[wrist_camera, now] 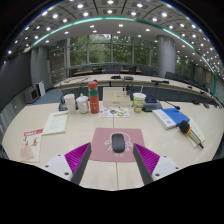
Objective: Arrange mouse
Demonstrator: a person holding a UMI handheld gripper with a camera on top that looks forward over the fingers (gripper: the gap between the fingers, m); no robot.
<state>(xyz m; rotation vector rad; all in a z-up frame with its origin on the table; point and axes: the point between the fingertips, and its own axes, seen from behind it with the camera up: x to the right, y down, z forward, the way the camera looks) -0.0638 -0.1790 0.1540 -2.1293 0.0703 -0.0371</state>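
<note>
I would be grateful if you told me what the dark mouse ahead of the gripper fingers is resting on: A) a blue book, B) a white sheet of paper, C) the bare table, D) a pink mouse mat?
D: the mouse lies on the pink mouse mat, just ahead of the open gripper and untouched by its fingers.

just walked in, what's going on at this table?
A person is holding a handheld gripper over a light wooden table. Its fingers are open and hold nothing. A dark mouse rests on a pink mousepad, just ahead of the fingers and roughly in line with the gap between them. Beyond it stand a red bottle, cups and scattered papers.
</note>
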